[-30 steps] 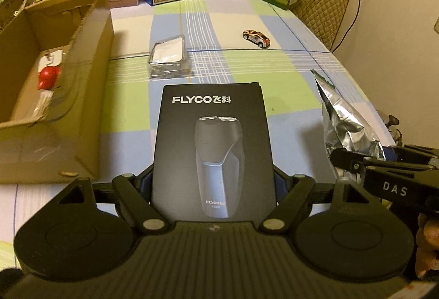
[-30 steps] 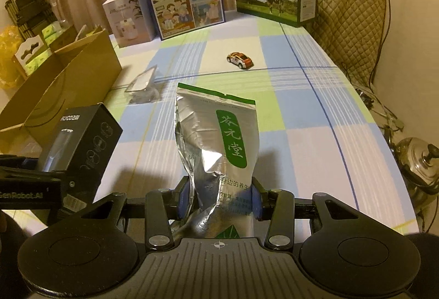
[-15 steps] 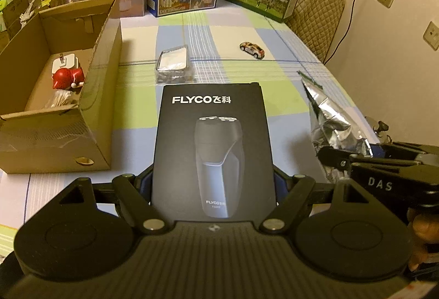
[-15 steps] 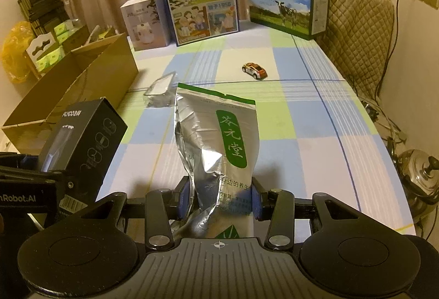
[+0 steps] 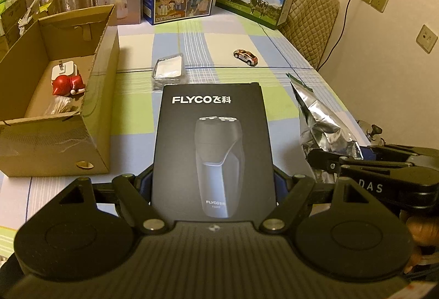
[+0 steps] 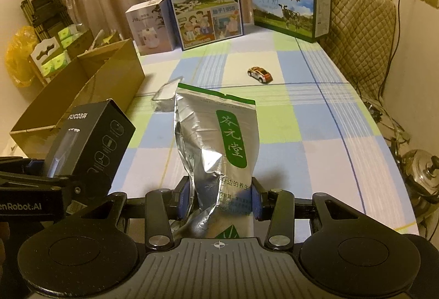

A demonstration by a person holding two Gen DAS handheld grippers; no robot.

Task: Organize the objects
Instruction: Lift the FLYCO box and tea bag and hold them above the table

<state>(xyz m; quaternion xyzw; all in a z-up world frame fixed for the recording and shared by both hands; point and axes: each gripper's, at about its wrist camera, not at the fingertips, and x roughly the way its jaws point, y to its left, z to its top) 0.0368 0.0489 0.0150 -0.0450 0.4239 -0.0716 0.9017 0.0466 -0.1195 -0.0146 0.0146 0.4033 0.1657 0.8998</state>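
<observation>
- Left wrist view: the left gripper (image 5: pixel 212 183) has its jaws set wide and clamped on the two sides of the black shaver box (image 5: pixel 212 145), held up clear of the table (image 5: pixel 274 79).
- To the left stands the open cardboard box (image 5: pixel 96 118), the likely place for things to go. A red toy (image 5: pixel 65 83) and a white plug (image 5: pixel 63 70) already lie in it, so by my reading the sorting is partly done.
- Still out on the cloth are a clear-wrapped packet (image 5: pixel 168 70) just beyond the shaver box and a toy car (image 5: pixel 245 57) farther off to the right.
- Right wrist view: the right gripper (image 6: pixel 219 199) has its jaws partly closed, pinching the lower part of the silver foil pouch (image 6: pixel 216 145), which stands upright in the grip.
- The shaver box (image 6: pixel 90 145) shows at near left, between the pouch and the cardboard box (image 6: pixel 82 96), so it probably has to go in first.
- Three cartons, the humidifier box (image 6: pixel 149 26) and two milk cartons (image 6: pixel 204 5), stand along the far edge, well apart from the path.
</observation>
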